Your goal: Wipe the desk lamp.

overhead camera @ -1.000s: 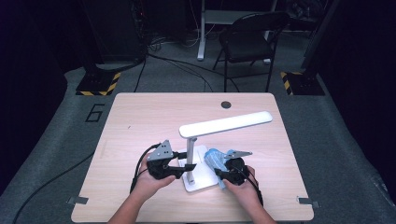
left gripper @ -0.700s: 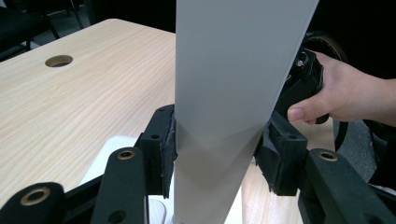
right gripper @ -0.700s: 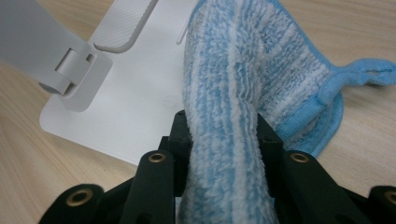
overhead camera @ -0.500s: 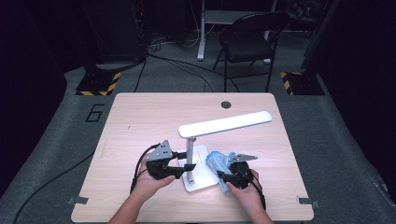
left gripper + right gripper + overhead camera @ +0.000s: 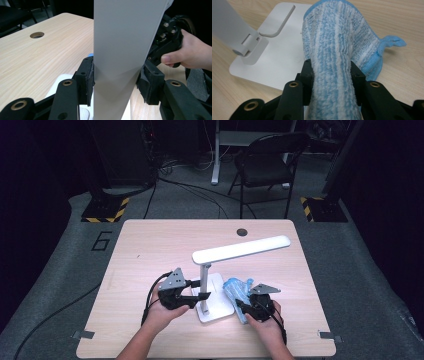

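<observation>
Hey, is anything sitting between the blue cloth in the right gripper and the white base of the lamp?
Nothing visible. The blue cloth, pinched in the right gripper, whose fingers have just been easing open, already lies over the lamp base edge. The left gripper clamps the lamp post, off to the side.

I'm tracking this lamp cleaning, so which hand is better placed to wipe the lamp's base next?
The right. Its gripper holds the blue cloth, which already lies partly on the white base, though its jaws have just been opening slightly. The left gripper is clamped on the lamp post, steadying it.
</observation>
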Demonstrator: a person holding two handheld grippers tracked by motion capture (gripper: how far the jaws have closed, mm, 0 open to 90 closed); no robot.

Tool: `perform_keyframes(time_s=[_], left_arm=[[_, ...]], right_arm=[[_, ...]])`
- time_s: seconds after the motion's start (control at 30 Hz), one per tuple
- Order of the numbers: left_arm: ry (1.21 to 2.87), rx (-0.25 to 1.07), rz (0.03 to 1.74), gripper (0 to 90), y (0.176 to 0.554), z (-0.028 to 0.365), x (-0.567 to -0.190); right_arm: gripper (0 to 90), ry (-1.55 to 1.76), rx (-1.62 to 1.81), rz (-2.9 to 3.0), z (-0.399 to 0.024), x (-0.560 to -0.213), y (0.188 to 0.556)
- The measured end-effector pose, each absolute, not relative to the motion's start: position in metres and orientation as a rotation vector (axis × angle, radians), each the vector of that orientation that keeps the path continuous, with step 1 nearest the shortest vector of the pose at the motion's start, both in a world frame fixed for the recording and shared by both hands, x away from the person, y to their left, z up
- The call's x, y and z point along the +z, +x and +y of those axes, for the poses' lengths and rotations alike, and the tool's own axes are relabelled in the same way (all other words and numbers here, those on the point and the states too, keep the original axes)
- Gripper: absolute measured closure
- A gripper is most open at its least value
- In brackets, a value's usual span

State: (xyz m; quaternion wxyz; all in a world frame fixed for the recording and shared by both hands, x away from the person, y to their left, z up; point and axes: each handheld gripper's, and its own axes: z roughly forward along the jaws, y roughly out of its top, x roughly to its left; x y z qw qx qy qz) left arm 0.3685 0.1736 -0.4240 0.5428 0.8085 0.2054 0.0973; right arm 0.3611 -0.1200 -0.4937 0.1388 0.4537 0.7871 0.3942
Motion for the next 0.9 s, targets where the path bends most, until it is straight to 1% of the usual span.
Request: perform_keyframes(time_s=[0.23, 0.6, 0.7, 0.73, 0.9], left_arm=[[1.912, 0.267, 0.510, 51.8, 0.374, 0.170, -0.425], [1.914, 0.296, 0.535, 51.6, 0.376, 0.168, -0.423], [1.919, 0.269, 0.539, 50.3, 0.376, 0.168, -0.421], [1.917, 0.251, 0.538, 48.5, 0.378, 0.169, -0.418], [1.927, 0.247, 0.534, 47.4, 0.378, 0.168, -0.410]], right_arm=[[64.7, 1.264, 1.145, 2.297, -0.116, -0.489, 0.355], [64.7, 1.225, 1.124, 2.353, -0.105, -0.492, 0.352], [64.7, 1.211, 1.105, 2.363, -0.101, -0.495, 0.352], [64.7, 1.211, 1.089, 2.369, -0.100, -0.497, 0.351], [64.7, 1.208, 1.073, 2.370, -0.099, -0.500, 0.351]])
